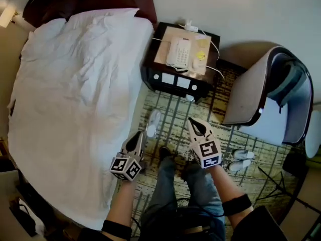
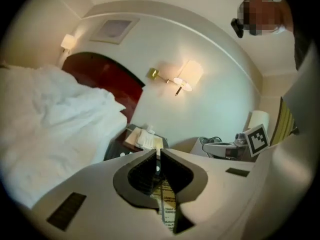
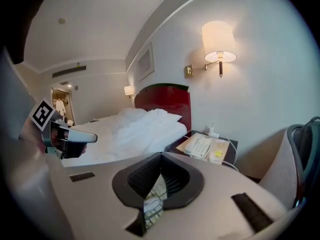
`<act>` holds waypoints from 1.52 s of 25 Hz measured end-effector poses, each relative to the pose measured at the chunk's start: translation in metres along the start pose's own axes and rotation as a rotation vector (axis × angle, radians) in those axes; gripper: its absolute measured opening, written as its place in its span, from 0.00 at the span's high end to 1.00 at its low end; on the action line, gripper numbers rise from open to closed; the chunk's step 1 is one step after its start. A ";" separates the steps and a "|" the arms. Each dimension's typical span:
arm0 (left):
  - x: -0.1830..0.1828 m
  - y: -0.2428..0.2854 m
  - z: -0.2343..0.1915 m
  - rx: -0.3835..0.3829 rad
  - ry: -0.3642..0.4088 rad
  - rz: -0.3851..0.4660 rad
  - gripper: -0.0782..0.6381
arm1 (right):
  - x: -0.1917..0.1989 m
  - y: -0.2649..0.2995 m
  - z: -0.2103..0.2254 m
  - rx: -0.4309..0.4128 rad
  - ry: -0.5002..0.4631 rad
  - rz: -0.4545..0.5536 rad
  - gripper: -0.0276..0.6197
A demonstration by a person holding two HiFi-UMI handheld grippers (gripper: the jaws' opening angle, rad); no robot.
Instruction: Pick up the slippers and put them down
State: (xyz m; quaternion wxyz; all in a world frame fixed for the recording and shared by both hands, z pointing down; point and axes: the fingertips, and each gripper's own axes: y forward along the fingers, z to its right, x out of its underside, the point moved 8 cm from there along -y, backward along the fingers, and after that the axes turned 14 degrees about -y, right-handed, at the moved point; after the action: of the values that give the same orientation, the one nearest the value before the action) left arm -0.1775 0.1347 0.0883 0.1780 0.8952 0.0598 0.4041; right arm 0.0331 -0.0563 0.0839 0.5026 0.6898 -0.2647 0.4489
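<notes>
White slipper (image 1: 153, 123) lying on the patterned carpet (image 1: 173, 112) just beside the bed (image 1: 75, 94), visible only in the head view. Left gripper (image 1: 136, 140) and right gripper (image 1: 197, 126) hover above the floor, apart from the slipper. Each gripper view shows its own jaws pressed together with nothing between them. Gripper views alone show the lit wall lamp (image 3: 218, 41) above the nightstand (image 3: 232, 144) and telephone (image 3: 200, 146).
</notes>
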 end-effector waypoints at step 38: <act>-0.073 -0.047 0.226 0.094 0.428 0.070 0.89 | -0.041 -0.239 0.093 0.281 0.019 0.058 0.96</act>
State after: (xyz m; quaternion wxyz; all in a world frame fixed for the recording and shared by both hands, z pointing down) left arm -0.0561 0.0988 -0.1180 0.1052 0.7979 0.0841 0.5876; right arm 0.2424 -0.0619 -0.0698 0.3904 0.7413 -0.2143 0.5021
